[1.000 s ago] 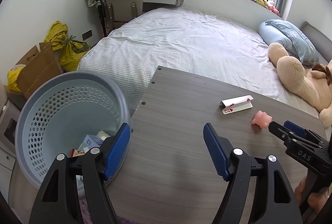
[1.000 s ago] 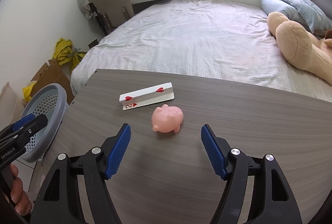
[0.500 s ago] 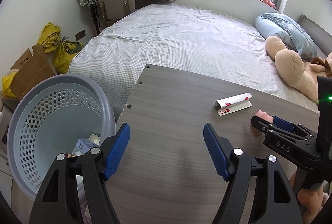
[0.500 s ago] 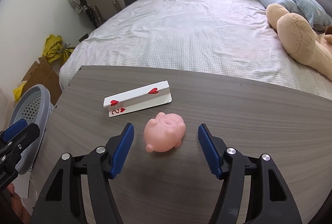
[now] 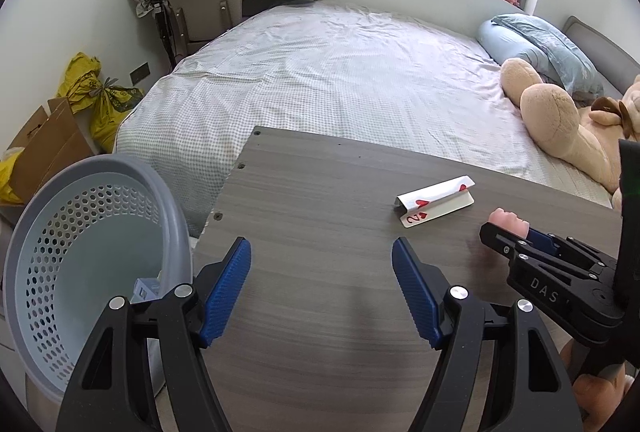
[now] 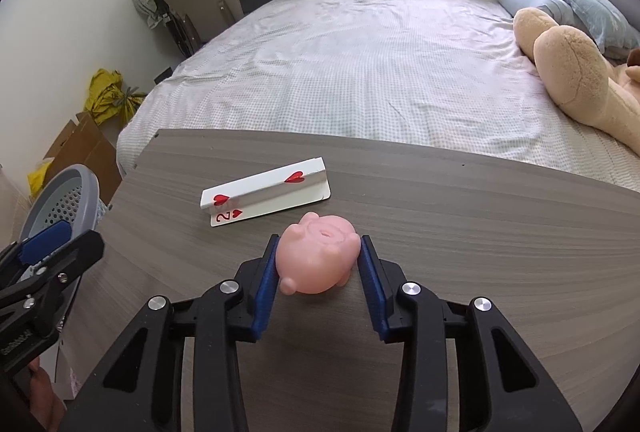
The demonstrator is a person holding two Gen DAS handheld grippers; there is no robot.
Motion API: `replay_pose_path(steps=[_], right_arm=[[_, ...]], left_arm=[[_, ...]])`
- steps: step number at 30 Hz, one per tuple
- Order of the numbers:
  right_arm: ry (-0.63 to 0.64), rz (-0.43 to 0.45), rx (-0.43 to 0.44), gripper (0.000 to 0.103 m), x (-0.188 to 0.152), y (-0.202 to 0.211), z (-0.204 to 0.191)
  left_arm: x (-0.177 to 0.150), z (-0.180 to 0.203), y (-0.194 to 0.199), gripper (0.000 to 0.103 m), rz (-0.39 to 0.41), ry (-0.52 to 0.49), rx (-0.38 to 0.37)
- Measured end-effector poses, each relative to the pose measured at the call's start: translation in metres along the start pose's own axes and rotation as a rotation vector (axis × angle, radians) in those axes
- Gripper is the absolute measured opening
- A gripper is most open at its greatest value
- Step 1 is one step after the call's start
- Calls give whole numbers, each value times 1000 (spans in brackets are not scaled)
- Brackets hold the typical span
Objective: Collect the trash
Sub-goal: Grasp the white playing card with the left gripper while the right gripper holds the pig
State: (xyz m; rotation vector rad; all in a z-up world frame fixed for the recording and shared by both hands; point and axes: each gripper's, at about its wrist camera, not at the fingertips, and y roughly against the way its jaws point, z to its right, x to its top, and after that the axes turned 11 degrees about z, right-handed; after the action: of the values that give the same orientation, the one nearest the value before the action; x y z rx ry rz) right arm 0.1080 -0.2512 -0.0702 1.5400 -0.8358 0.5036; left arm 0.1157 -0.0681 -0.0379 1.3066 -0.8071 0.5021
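**Right gripper closing on the pink pig**

My right gripper (image 6: 319,268) is closing with the pink toy pig (image 6: 318,259) between its blue pads, which touch both its flanks while it lies on the grey table (image 6: 480,232). Just beyond it lies a folded playing card (image 6: 266,192), a two of hearts. My left gripper (image 5: 322,292) hangs over bare table with its jaws apart and nothing between them; the grey basket (image 5: 80,252) sits to its left, off the table's edge. Past the table lies the bed (image 6: 360,64).

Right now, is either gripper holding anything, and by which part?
The right gripper is closing on the pink pig toy, pads at its two flanks. The left gripper is open, empty.
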Motion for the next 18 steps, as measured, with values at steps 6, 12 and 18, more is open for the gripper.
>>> replay_pose_path(steps=[6,12,18], right_arm=[[-37,14,17,38,0,16,17],[-77,25,3,38,-5,32,41],[-141,39,4,38,-9,42,66]], left_arm=[[4,19,-8,70,-2,-47,-33],[11,46,-32,70,-24,-124,-105],[18,68,-60,70,-61,-184,-157]])
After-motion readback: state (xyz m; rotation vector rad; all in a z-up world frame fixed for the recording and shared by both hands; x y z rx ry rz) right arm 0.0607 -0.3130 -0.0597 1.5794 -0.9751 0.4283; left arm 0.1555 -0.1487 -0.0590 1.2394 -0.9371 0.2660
